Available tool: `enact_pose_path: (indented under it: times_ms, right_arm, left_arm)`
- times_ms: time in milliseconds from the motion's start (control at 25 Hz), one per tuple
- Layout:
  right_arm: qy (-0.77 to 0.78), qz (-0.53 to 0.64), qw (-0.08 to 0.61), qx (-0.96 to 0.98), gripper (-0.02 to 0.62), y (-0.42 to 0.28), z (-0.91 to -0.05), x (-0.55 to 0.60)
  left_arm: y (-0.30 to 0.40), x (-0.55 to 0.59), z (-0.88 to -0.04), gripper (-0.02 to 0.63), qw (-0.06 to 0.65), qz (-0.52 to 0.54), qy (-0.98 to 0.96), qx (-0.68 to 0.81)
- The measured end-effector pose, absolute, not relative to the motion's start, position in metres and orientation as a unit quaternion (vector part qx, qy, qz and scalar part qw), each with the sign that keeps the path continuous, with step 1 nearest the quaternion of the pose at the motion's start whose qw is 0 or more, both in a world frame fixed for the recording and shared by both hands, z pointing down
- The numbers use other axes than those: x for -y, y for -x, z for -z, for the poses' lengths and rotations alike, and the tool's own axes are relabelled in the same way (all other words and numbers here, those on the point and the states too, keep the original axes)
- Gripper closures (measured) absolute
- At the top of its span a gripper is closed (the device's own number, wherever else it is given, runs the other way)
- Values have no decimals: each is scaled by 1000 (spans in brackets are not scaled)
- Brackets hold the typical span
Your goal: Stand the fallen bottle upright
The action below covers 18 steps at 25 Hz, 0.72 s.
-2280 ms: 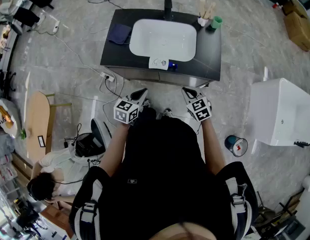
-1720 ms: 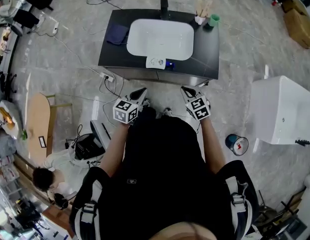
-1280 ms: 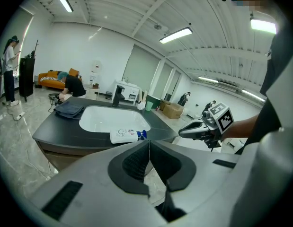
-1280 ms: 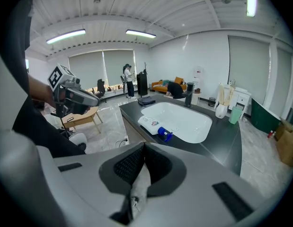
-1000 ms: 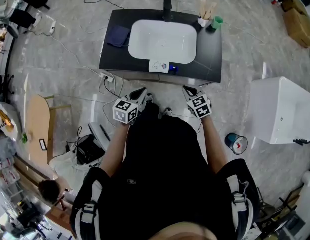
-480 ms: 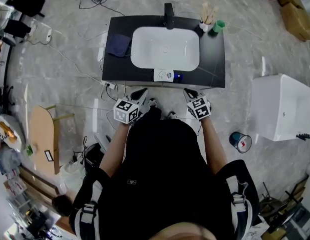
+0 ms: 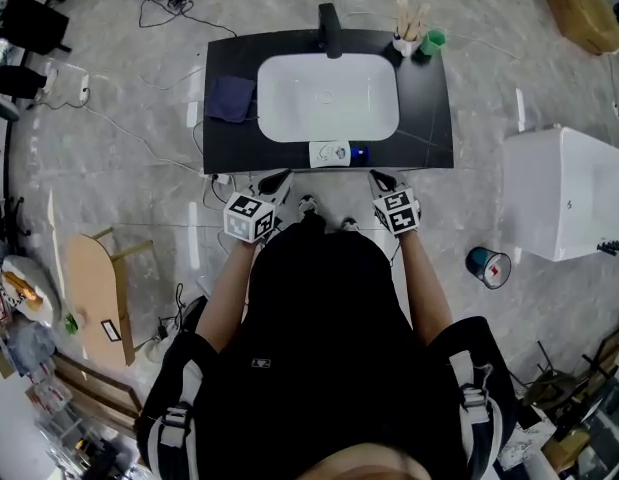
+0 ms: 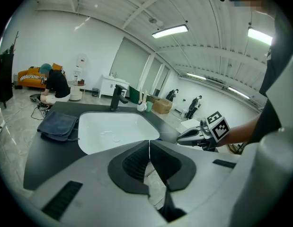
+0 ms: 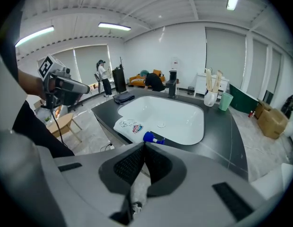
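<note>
At the near edge of the surface: the bottle (image 7: 332, 153) is lying on its side, white with a printed label, just on the near side of the basin's rim and running along the edge.
Cap: the blue cap (image 7: 359, 154) is pointing right in the head view.
Surface: the black surface (image 7: 429, 118) is carrying the bottle at its near middle; its other things are lying well apart from the bottle.
Basin: the white basin (image 7: 329, 96) is taking up the middle of the surface, just beyond the bottle.
Tap: a black tap (image 7: 329, 28) is standing upright at the far rim of the basin.
Cloth: a dark folded cloth (image 7: 231, 98) is lying left of the basin.
Cups: a white cup holding pale sticks (image 7: 404, 40) and a green cup (image 7: 433, 40) are standing side by side at the far right corner.
Left gripper: the left gripper (image 7: 285, 177) is hanging over the floor on the near side of the surface, left of the bottle and not touching it; its fingers are pressing together with nothing between them.
Right gripper: the right gripper (image 7: 375, 176) is hanging likewise on the near side, a little right of the bottle and clear of it; its fingers are closing on each other, empty, and pointing toward the blue cap.
Floor: a round can (image 7: 487, 266) is sitting on the grey floor to the right, near a large white fixture (image 7: 564, 203).
Far left: cables are trailing across the floor, and a wooden board (image 7: 89, 283) is leaning on a frame.
</note>
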State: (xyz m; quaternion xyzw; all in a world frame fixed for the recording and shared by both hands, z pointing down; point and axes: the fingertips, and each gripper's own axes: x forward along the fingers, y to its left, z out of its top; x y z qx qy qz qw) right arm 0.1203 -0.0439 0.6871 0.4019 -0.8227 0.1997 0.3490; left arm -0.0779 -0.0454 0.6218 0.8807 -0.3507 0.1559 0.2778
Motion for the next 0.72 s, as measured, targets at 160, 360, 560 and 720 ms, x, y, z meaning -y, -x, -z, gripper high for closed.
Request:
enact_pose_path:
  times_ms: [160, 360, 560, 720]
  right_arm:
    - [-429, -190, 358, 807, 533, -121, -703, 58]
    - [-454, -200, 369, 786, 496, -124, -727, 69]
    - [-488, -201, 377, 762, 467, -126, -750, 81]
    - [-508, -218, 382, 740, 465, -127, -761, 83]
  left_arm:
    - [84, 52, -628, 591, 279, -162, -882, 342]
    - [92, 60, -632, 591, 276, -172, -883, 337]
    - [108, 69, -634, 591, 272, -186, -883, 335]
    - [115, 75, -636, 590, 268, -192, -884, 331]
